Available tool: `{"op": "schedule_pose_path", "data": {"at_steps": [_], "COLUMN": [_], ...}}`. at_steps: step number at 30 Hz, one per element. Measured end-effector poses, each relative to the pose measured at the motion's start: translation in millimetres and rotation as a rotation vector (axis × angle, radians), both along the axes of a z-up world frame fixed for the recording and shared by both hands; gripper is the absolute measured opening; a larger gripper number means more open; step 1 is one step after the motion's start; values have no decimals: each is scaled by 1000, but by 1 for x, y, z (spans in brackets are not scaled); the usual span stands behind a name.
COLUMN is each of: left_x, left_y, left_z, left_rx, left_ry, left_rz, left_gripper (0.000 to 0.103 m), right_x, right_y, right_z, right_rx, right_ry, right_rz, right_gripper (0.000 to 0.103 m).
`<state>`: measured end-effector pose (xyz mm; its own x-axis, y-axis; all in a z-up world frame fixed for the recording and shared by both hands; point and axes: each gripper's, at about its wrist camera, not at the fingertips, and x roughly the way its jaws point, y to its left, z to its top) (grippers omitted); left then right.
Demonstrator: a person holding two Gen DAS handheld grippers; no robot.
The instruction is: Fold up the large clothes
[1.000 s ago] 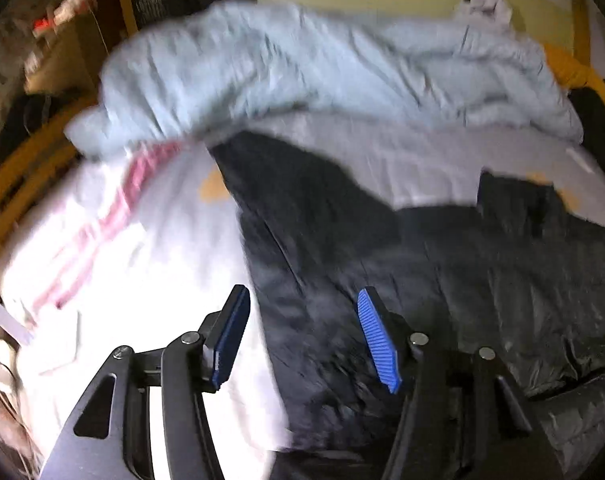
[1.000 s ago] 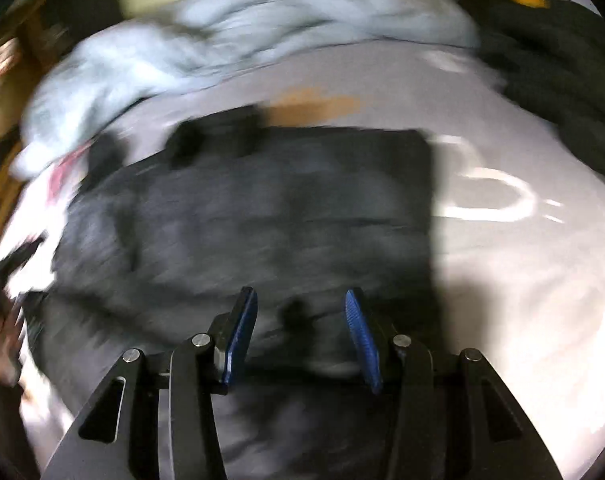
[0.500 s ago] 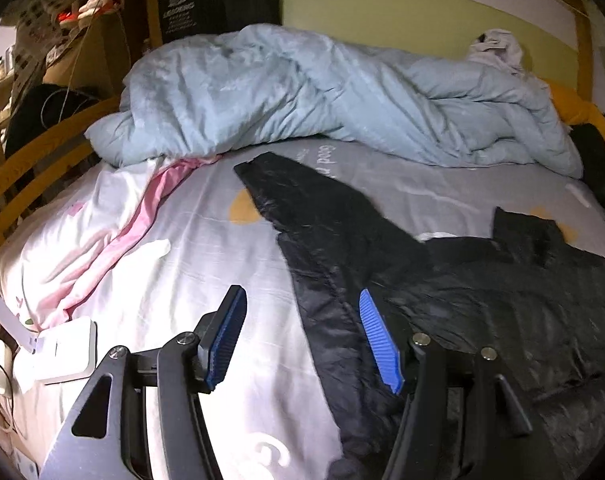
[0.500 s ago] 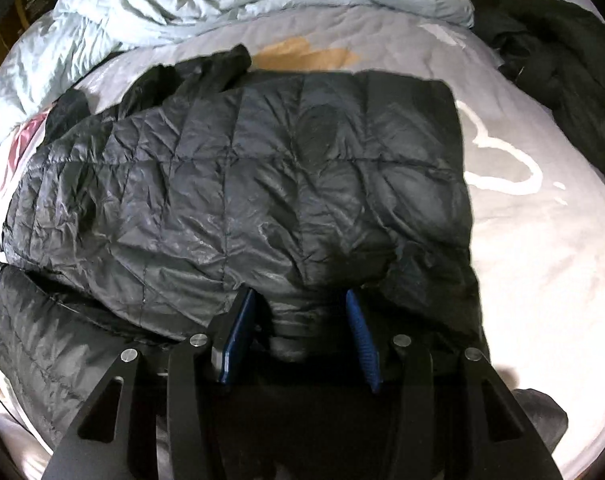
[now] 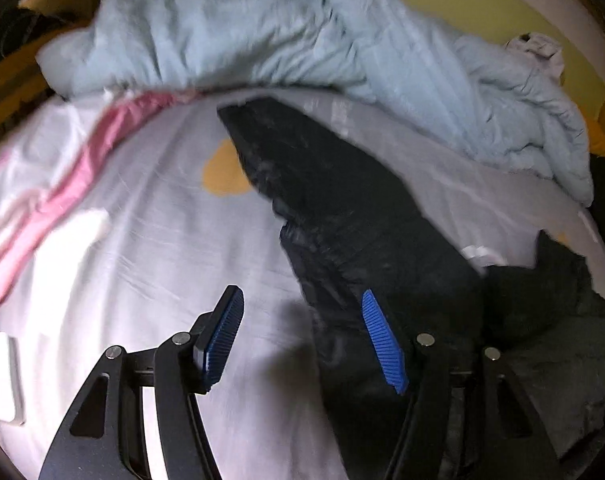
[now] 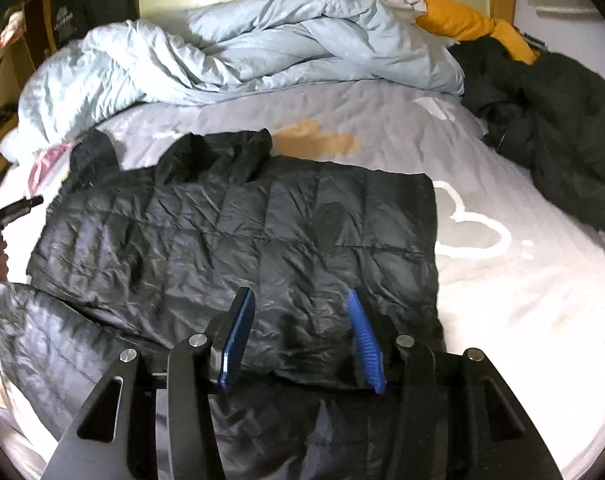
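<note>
A black quilted jacket [image 6: 238,240] lies flat on the grey bed sheet [image 6: 502,300], one side folded over its body. Its collar points toward the duvet. My right gripper [image 6: 298,294] hovers open over the jacket's near hem, with no fabric pinched between the blue pads. One black sleeve [image 5: 326,184] stretches out diagonally across the sheet. My left gripper [image 5: 300,294] is open at the sleeve's near edge, its right finger over the sleeve and its left finger over bare sheet. In the right wrist view the left gripper [image 6: 18,208] shows at the far left, held by a hand.
A crumpled light blue duvet [image 6: 262,52] fills the head of the bed. A dark green coat [image 6: 562,148] and a yellow garment [image 6: 470,24] lie at the right. A pink and white cloth [image 5: 62,184] and a white box [image 5: 0,376] sit at the left edge.
The left gripper has dropped closer to the sleeve and shifted along it. The right gripper has drawn back from the hem; the fabric that bunched between its fingers now lies flat.
</note>
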<state>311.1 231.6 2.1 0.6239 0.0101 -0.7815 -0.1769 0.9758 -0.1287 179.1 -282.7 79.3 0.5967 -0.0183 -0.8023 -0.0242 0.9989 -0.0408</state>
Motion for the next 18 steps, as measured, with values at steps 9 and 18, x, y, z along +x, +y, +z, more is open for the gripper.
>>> {"op": "schedule_pose_path", "data": {"at_steps": [9,18], "left_x": [-13,-114], "left_y": [1,-59], "left_z": [-3,111], "left_rx": [-176,72], "left_ry": [-94,-435], "left_rz": [-93,-198], "left_gripper": [1,1], "right_x": [14,0], "right_y": [2,-10], "right_z": [-13,4], "right_rx": [-28,31], "right_ry": [34,-1], "right_rz": [3,-26], "right_gripper": [51,51]}}
